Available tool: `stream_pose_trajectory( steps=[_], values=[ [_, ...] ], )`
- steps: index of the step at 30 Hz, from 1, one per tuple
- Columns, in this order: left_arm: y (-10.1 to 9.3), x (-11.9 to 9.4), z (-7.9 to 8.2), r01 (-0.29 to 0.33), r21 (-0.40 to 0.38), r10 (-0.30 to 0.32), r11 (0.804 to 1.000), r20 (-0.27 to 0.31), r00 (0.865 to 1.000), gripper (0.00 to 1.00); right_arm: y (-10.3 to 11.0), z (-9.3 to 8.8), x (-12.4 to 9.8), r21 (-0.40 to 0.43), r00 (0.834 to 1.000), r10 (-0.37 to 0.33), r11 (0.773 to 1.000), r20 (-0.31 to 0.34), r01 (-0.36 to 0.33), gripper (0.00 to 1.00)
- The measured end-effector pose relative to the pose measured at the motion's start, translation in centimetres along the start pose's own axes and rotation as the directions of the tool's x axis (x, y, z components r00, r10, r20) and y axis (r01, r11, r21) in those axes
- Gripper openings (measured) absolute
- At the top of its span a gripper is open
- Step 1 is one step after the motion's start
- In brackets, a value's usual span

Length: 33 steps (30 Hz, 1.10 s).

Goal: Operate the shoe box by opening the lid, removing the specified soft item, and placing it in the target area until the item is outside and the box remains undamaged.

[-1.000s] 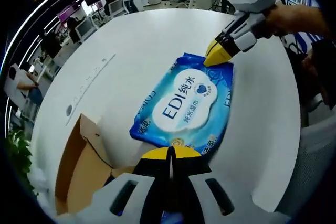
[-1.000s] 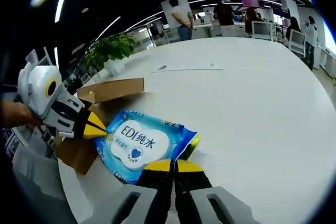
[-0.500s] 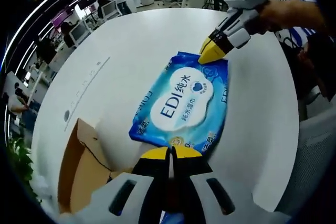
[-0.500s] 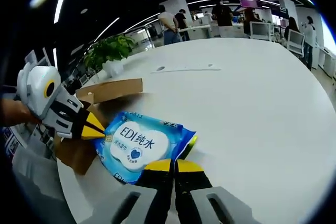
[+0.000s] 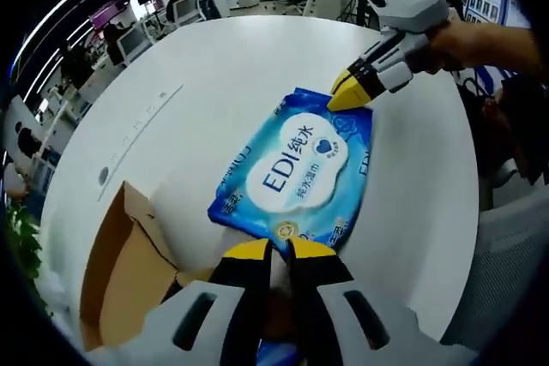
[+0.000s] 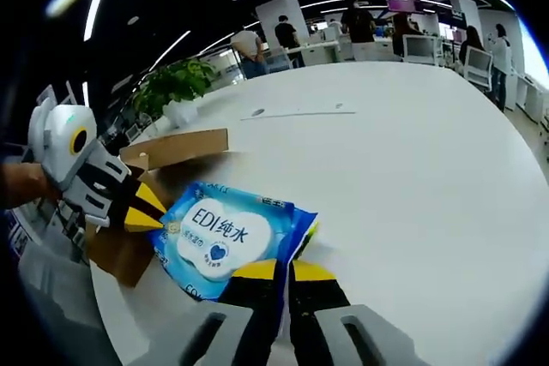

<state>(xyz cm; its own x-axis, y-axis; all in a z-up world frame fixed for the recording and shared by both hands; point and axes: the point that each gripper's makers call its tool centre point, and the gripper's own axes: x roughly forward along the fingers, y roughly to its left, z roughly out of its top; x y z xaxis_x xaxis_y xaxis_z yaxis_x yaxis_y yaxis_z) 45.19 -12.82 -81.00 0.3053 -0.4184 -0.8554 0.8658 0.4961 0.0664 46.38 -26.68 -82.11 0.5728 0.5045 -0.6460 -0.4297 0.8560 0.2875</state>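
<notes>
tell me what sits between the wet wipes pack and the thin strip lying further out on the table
Nothing: in the left gripper view, bare white table separates the wet wipes pack from the thin strip. The right gripper view shows the same bare stretch.

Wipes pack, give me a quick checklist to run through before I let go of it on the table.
1. Wipes pack out of the cardboard box: ok.
2. Pack lying flat on the white table: cannot tell, one end looks lifted.
3. Left gripper released: ok, jaws slightly apart.
4. Right gripper released: not ok, jaws shut on the pack edge.
5. Box undamaged: cannot tell, partly hidden.
</notes>
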Motion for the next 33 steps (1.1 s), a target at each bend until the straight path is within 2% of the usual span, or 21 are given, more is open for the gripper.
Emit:
stream_pose_trajectory(
  steps=[6, 17, 25, 33],
  values=[
    [0.1, -0.5, 0.3, 0.002, -0.029, -0.001, 1.0, 0.016, 1.0, 0.11, 0.2, 0.2, -0.3, -0.033, 1.0, -0.007, 0.999, 0.0, 0.007, 0.0],
    [0.7, -2.0, 1.0, -0.003, -0.097, 0.01, 0.995, 0.064, 0.998, 0.15, 0.1, 0.9, -1.1, -0.022, 1.0, -0.014, 1.0, 0.01, 0.015, 0.02],
    [0.7, -3.0, 0.8, -0.015, -0.101, 0.023, 0.995, 0.08, 0.997, 0.15, 0.1, 1.1, -2.0, -0.037, 1.0, -0.026, 0.999, 0.007, 0.026, 0.04],
    [1.1, -4.2, 0.5, -0.013, -0.139, 0.027, 0.99, 0.098, 0.995, 0.17, 1.1, 1.6, -3.3, -0.06, 0.999, -0.033, 0.998, 0.015, 0.034, 0.06]
  ],
)
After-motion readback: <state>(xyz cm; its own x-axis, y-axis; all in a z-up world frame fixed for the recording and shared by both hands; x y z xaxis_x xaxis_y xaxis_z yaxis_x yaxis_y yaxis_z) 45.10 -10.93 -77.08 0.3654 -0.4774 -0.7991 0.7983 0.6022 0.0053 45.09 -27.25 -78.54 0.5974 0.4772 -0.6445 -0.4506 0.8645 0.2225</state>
